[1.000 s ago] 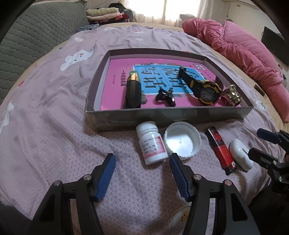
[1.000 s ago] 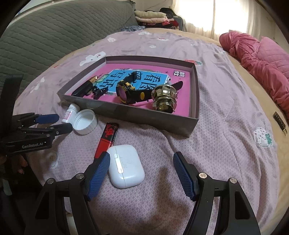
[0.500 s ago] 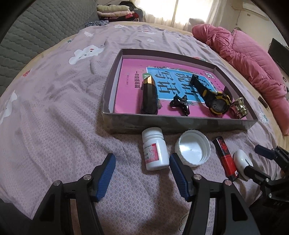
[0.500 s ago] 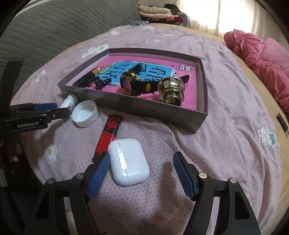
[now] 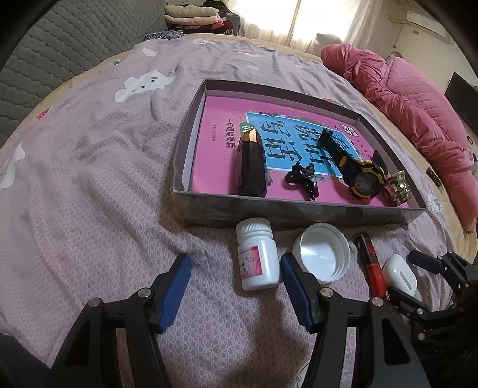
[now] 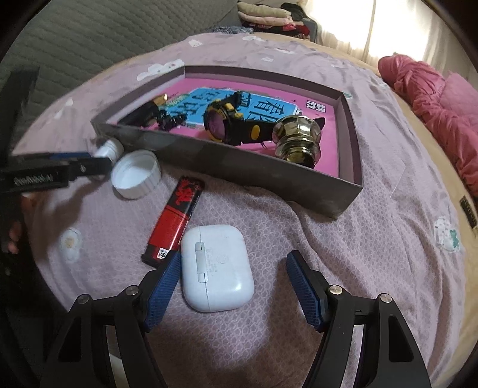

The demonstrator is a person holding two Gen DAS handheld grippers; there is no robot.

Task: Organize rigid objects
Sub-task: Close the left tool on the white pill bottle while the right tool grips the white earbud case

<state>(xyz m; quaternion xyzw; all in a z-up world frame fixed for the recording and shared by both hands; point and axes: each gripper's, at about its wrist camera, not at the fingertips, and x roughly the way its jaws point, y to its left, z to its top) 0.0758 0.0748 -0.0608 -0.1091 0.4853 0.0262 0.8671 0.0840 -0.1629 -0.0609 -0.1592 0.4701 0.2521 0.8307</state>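
A shallow grey box (image 5: 298, 213) (image 6: 239, 167) on the bed holds a pink book, a dark faceted bar (image 5: 252, 167), a black clip (image 5: 301, 177), a black-yellow watch (image 5: 363, 179) (image 6: 227, 122) and a brass knob (image 5: 398, 188) (image 6: 298, 140). In front of the box lie a white pill bottle (image 5: 258, 258), a white cap (image 5: 321, 256) (image 6: 136, 174), a red-black lighter (image 5: 372, 262) (image 6: 176, 221) and a white earbud case (image 6: 216, 264) (image 5: 398, 274). My left gripper (image 5: 236, 283) is open just behind the bottle. My right gripper (image 6: 233, 283) is open around the earbud case.
The bed has a lilac patterned sheet (image 5: 89, 179). A pink quilt (image 5: 418, 98) lies at the right. A grey quilted headboard (image 6: 89, 38) and folded clothes (image 5: 194, 15) are at the back.
Both grippers have moved forward and lower. The left one has closed in on the pill bottle, and the right one now has the earbud case between its fingers. Both stay open.
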